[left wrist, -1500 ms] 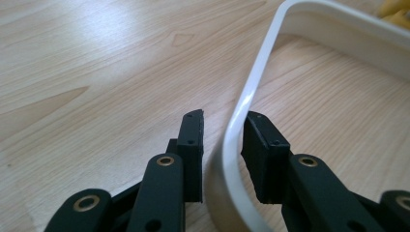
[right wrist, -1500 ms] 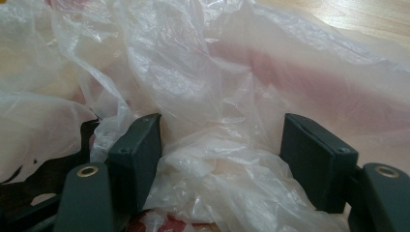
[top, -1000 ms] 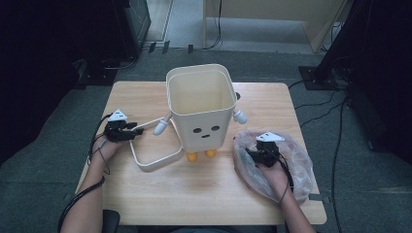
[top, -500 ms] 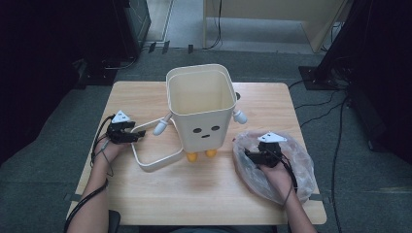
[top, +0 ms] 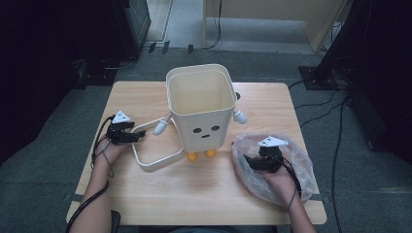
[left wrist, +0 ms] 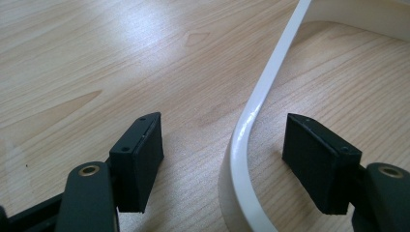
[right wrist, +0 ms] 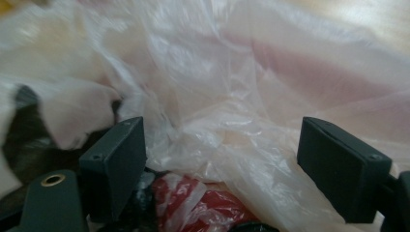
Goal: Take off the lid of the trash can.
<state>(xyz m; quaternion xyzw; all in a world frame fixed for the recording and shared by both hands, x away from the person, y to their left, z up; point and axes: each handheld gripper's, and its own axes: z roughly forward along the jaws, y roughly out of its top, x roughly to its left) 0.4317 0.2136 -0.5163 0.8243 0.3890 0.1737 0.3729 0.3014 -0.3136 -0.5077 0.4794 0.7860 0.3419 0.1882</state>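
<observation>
With both sets of fingers having just been opening, the left gripper (top: pixel 138 135) is straddling the bin's handle (left wrist: pixel 251 116) ungripped, and the right gripper (top: pixel 248 161) is gaping over the plastic bag (top: pixel 296 160), needing a deeper bite.

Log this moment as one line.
left gripper: open astride white plastic ring | right gripper: open over clear plastic bag | cream face bin: upright
</observation>
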